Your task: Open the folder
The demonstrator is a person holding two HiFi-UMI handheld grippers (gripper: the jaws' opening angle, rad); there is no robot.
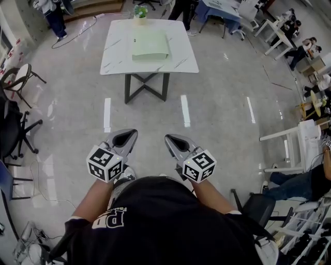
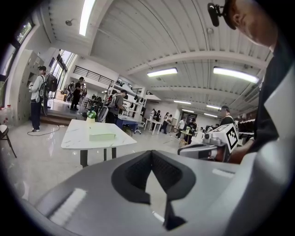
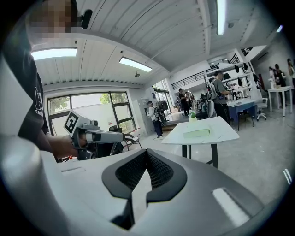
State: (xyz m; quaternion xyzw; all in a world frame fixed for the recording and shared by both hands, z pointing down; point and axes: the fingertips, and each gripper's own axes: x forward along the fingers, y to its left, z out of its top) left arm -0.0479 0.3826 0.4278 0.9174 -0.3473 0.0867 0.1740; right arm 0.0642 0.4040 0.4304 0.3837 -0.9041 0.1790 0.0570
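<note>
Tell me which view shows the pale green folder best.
Head view: the folder lies closed on the white table, whole top visible. Both gripper views show it far off, small and nearly edge-on.

Glossy marble-look table top (image 1: 116,57), matt pale-green folder (image 1: 149,45), shiny polished floor (image 1: 222,114).

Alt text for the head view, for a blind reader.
A pale green folder lies closed on a white table ahead, a potted plant behind it. Nearer, a person holds the left gripper and right gripper, both shut and empty.
</note>
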